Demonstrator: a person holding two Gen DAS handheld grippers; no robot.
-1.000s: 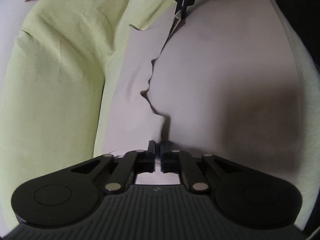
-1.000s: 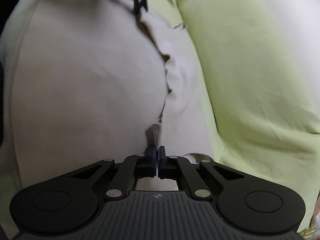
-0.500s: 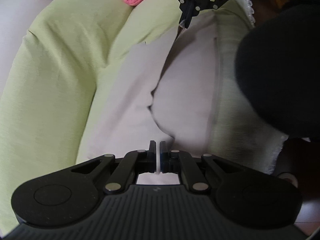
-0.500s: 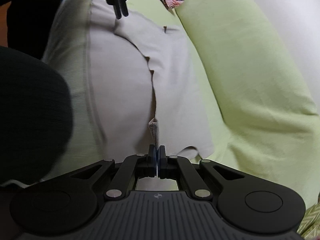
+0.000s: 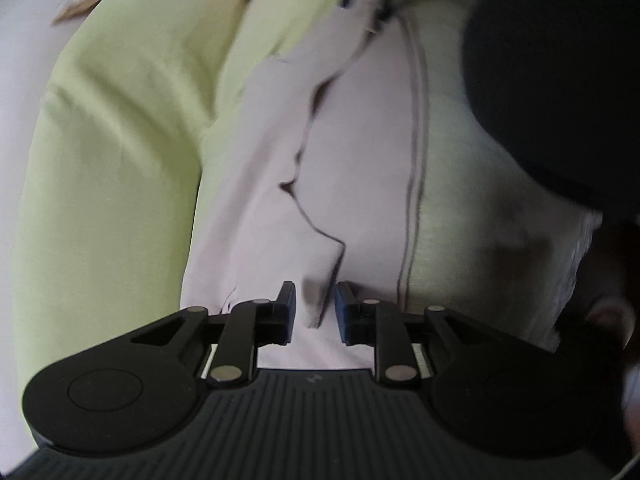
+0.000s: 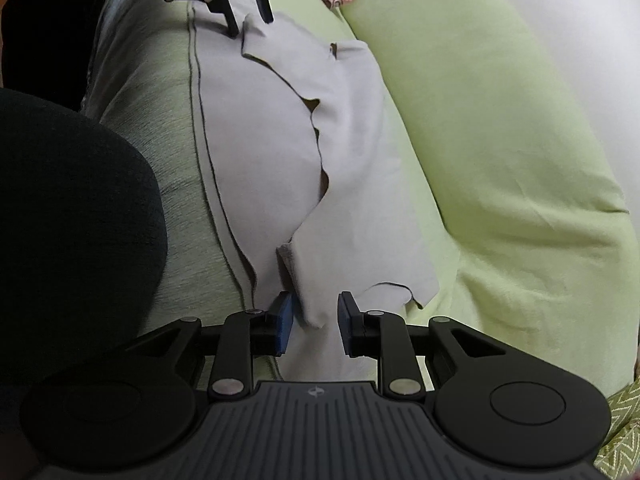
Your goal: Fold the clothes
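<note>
Both tools, left (image 5: 315,307) and right (image 6: 315,322), clamped a second ago, are opening. The beige garment (image 6: 276,148) slips free onto the green sofa (image 6: 500,128), so this fold looks laid.

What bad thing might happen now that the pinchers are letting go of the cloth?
Both the left gripper and right gripper are opening, with corners of the beige garment still between their pads. The corners might spring back and undo the fold. The garment lies near the cushion's front edge, so it might slide off.
</note>
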